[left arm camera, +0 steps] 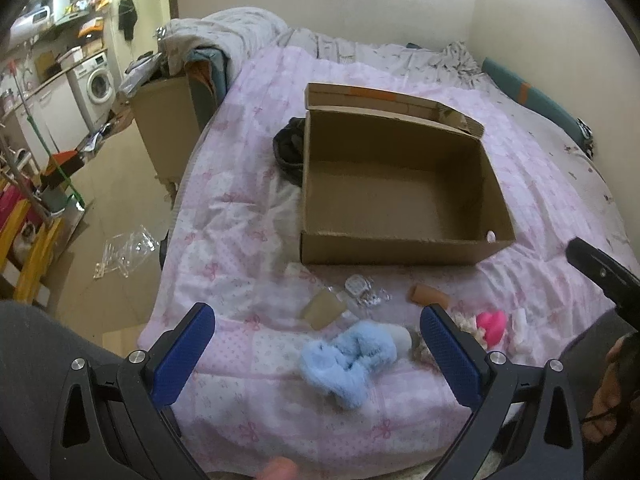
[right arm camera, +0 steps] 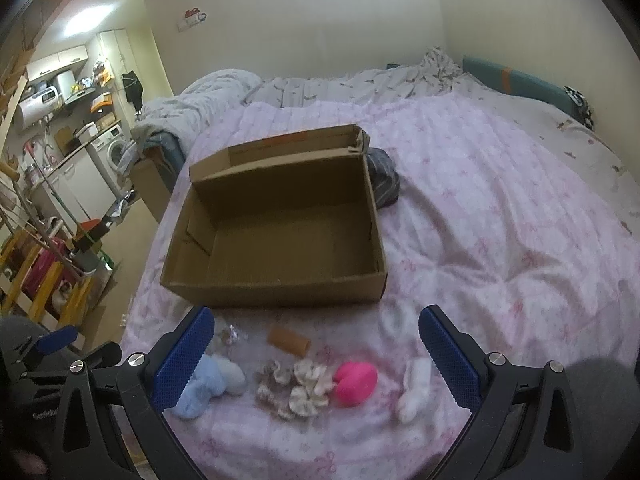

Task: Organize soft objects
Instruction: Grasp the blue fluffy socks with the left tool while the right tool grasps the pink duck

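One open cardboard box (right arm camera: 280, 240) sits on the bed (right arm camera: 500, 220), its lid flap standing up at the far side and its floor bare. One dark bundle of cloth (right arm camera: 382, 182) lies against the box's far corner.

In front of the box, nearer the cameras, the soft things lie in a loose row on the pink quilt:
- one blue fluffy piece (right arm camera: 200, 392), with one pale grey roll (right arm camera: 232, 374) touching it
- a cluster of about three cream and brown scrunchies (right arm camera: 296, 388)
- one pink plush (right arm camera: 354, 382), just beside the scrunchies
- one white sock (right arm camera: 414, 392), farthest to the right in the right wrist view

Nearer the box lie one brown tube (right arm camera: 289, 339) and one small clear packet (right arm camera: 229, 334).

The left claw (left arm camera: 316, 360) is spread wide above the blue piece, holding nothing. The right claw (right arm camera: 316, 360) is also spread wide, empty, above the scrunchies and pink plush.
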`<move>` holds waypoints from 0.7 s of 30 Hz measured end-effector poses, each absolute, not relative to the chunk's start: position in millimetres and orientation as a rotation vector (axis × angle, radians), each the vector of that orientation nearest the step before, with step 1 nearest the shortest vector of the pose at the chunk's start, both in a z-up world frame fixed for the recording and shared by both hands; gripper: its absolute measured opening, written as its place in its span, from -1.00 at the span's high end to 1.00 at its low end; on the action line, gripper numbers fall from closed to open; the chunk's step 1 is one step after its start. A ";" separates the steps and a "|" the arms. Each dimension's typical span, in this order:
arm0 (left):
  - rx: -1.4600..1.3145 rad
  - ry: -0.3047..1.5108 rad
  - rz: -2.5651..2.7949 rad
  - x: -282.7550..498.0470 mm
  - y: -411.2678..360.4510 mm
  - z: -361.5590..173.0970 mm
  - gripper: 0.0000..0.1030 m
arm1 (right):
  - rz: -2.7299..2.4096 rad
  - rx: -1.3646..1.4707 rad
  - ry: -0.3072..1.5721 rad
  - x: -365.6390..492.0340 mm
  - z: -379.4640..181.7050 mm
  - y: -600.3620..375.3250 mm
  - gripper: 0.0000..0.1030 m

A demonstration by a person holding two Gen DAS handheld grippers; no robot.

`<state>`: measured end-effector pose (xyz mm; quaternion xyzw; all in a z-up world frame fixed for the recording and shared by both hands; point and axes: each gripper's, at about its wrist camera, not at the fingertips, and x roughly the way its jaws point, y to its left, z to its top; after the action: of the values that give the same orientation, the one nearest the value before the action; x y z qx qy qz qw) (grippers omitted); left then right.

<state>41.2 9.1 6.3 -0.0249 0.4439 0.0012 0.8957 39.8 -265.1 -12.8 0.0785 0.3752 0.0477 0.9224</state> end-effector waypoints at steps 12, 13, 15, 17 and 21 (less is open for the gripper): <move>-0.259 1.318 0.027 94.2 23.4 -66.7 -0.99 | 0.071 0.222 0.879 79.9 -45.3 -289.9 -1.00; -0.308 1.355 0.045 93.1 23.9 -77.3 -0.99 | 0.066 0.243 0.897 81.8 -49.5 -292.7 -1.00; -0.399 1.403 0.072 89.9 23.6 -93.0 -0.99 | 0.067 0.283 0.907 83.8 -53.3 -297.1 -1.00; -0.494 1.419 0.121 85.9 21.9 -105.4 -0.99 | 0.056 0.296 0.912 85.0 -55.6 -299.6 -1.00; -0.532 1.450 0.171 87.3 7.6 -120.4 -0.99 | 0.050 0.318 0.920 86.1 -58.8 -302.7 -1.00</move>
<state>87.3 7.6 -120.4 -0.2401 0.6543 0.0772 0.7129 86.1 -302.7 -58.8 0.1527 0.4421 0.0240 0.8836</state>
